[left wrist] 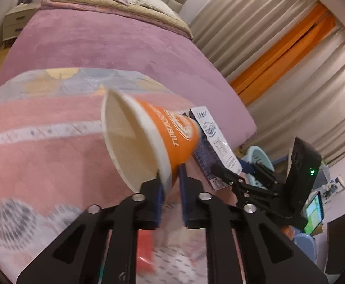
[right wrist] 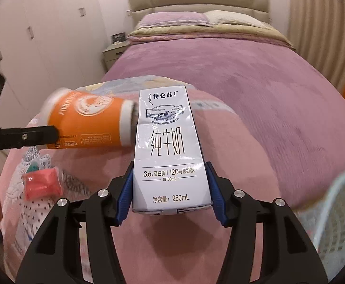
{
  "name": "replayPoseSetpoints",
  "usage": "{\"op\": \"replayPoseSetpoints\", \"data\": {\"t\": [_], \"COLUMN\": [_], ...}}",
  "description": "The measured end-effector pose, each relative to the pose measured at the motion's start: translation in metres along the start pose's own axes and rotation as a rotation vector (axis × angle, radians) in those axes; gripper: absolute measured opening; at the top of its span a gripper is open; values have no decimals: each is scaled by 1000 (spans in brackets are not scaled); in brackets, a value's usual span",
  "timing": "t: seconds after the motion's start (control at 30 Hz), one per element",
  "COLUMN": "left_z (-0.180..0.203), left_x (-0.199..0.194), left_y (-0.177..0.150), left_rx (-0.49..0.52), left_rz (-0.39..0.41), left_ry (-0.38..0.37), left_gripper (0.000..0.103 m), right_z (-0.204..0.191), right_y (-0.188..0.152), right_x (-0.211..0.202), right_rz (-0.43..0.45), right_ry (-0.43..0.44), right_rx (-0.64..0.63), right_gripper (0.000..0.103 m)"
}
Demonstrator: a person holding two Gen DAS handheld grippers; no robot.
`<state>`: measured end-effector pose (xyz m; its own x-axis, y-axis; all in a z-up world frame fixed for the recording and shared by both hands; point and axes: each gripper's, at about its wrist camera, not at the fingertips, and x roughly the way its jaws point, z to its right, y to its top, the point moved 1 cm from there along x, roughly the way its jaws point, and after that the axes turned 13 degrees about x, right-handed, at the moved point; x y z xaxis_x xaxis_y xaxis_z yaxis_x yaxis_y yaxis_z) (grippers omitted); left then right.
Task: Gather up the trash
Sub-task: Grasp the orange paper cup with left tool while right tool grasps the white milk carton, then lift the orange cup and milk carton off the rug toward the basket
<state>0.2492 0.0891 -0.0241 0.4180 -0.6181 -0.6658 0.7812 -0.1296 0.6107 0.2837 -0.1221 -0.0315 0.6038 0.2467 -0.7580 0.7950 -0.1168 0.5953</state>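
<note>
Right wrist view: carton (right wrist: 170,151) (milk, white, printed face toward the lens) is clamped at its lower sides between the blue fingers (right wrist: 125,196) of the right gripper (right wrist: 171,193). Held lengthwise along the gripper axis and lifted clear of the bed (right wrist: 267,99). Grip sits low on the body, probably because the flat side walls there give the pads a square seat.

Cup (left wrist: 148,139), orange paper, is carried by the left gripper (left wrist: 171,194): one finger inside the rim, the other outside, closed down on the thin wall. Cup lies on its side in the air, mouth toward the left camera, base pointing at the carton. In the right wrist view the cup's base looks to be touching or just beside the carton's left edge (motion blur, cannot tell which). A rim pinch suits a cup too wide to span.

Both pieces are off the bed and in hand, so I judge the pick done and the drop pending.

Around: basket (right wrist: 338,217), pale mesh, near the right gripper at lower right, the likely bin. A red wrapper (right wrist: 42,184) and clear plastic lie on the patterned blanket (right wrist: 25,213) at lower left, not yet collected. Curtains (left wrist: 279,47) beyond the bed.

In the way: the two loads crowd each other; the cup would have to cross past the carton to reach the basket.
</note>
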Motion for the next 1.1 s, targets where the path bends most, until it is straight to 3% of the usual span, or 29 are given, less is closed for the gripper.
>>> {"op": "replayPoseSetpoints", "data": {"t": [0.17,0.4,0.63,0.8,0.9,0.97,1.03,1.1], "left_z": [49,116,148,162,161,159,155,150], "left_x": [-11,-14,-10,1,5,5,0,-9], "left_y": [-20,-59,-115,-152,-169,-176,-183,-190], "left_rx": [63,115,68,41,38,46,54,63], "left_rz": [39,82,92,53,22,8,-1,4], "left_ry": [78,95,89,89,93,87,78,63], "left_gripper": [1,1,1,2,11,24,44,47], "right_z": [19,51,66,57,54,53,51,51], "right_y": [-25,-63,-94,-109,-120,-124,-128,-129], "right_x": [-42,-85,-111,-117,-118,-118,-118,-118], "right_rz": [32,9,-9,5,-7,-15,-16,-17], "right_ry": [-40,-41,-27,-37,-31,-26,-27,-28], "right_rx": [71,185,219,181,177,177,172,173], "right_gripper": [52,52,52,53,53,53,53,53]}}
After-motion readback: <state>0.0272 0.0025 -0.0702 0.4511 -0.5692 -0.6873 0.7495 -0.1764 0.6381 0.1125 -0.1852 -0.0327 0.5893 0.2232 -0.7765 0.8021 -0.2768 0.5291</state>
